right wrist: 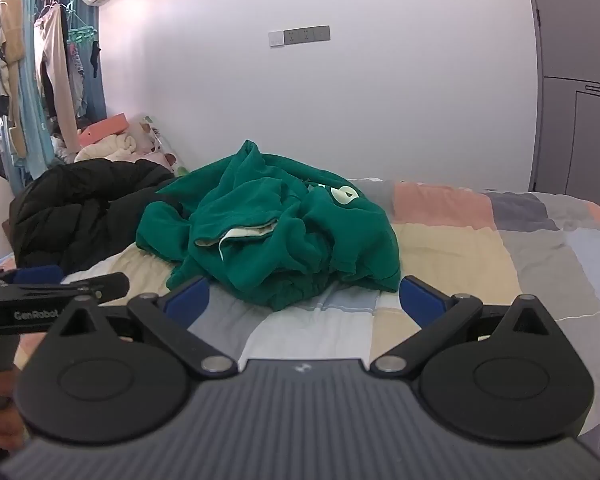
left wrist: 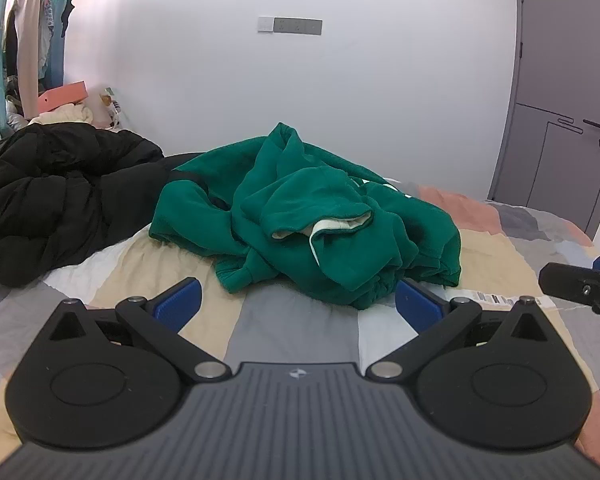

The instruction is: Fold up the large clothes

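"GenRobot" reads in pale letters along the black body of the left gripper (right wrist: 56,280), seen at the right wrist view's left edge. The sweatshirt's (right wrist: 268,232) white print is too crumpled to read.

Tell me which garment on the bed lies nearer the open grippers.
The green hoodie, crumpled in the middle of the quilt just ahead of both grippers. The black jacket lies farther back, to the left.

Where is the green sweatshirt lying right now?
In both wrist views the green sweatshirt lies crumpled mid-bed on the patchwork quilt, right of the black jacket.
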